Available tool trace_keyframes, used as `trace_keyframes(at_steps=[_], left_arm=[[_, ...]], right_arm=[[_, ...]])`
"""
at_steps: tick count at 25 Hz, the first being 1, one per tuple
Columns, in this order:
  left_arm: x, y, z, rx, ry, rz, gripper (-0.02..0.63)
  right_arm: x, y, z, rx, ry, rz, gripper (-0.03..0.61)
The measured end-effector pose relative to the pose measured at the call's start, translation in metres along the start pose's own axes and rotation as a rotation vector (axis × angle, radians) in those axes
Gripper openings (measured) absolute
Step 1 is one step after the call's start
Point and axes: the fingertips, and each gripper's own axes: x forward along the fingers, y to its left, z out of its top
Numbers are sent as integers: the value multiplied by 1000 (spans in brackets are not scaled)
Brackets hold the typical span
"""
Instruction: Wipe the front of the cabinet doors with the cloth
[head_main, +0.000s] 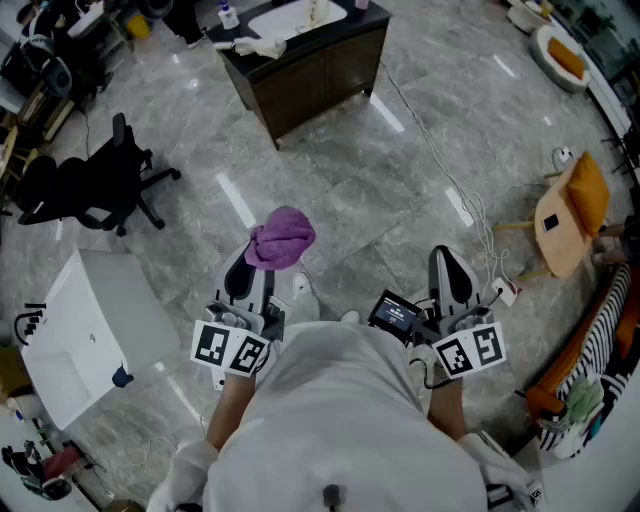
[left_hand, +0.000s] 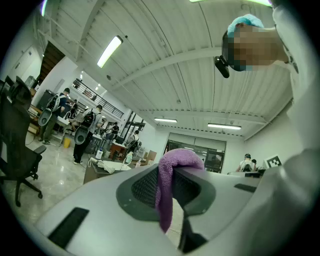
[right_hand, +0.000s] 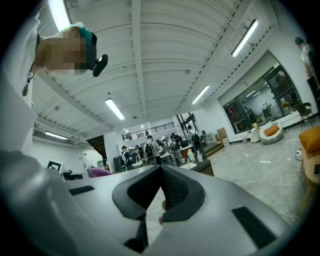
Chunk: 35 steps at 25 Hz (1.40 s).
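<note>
Left gripper (head_main: 252, 268): jaws clamped on the purple cloth (head_main: 283, 238). A wad bunches above the tips, and a tail hangs between the pads in the left gripper view.
Right gripper (head_main: 448, 262): jaws closed tip to tip, nothing held.
Cabinet (head_main: 312, 72): dark wood with a sink on top, across the marble floor (head_main: 330, 170). Its doors are well apart from the cloth.
Step in hand: likely the approach; no wiping begun, by the look of it.
Doing it well: walk in close and press the bunched wad to the door front, not the jaw tips. Keep the clamp firm so the cloth does not slip. Work each door top down in overlapping strokes. Mind the white cable (head_main: 432, 148) trailing across the floor.
Writing: none legible. The marker cubes (head_main: 232, 348) carry square patterns only. The small screen (head_main: 394, 313) by the right gripper is lit but too small to read.
</note>
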Motion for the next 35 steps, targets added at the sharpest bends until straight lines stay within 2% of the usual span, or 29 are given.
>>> trace_keyframes(at_steps=[5,11,21,27,35], left_arm=[[-17,-39,-11,24,11,-11,54],[-22,-62,-15,12,12,-19,54],[-10,-103,-30,26,45,-98,54],[24,-96,-37,26,55,-128,54],[122,-49,-41,-34,67,-172,54]], right_arm=[[-35,-5,4,-17,5,19,26],[-72,-17,3,-8,12,-11,26],[-112,-36,7,-14,-5,-69,26],[-106,-56,4,-11,-1,-123,25],[-25,-97,15,33,-7,-206,26]])
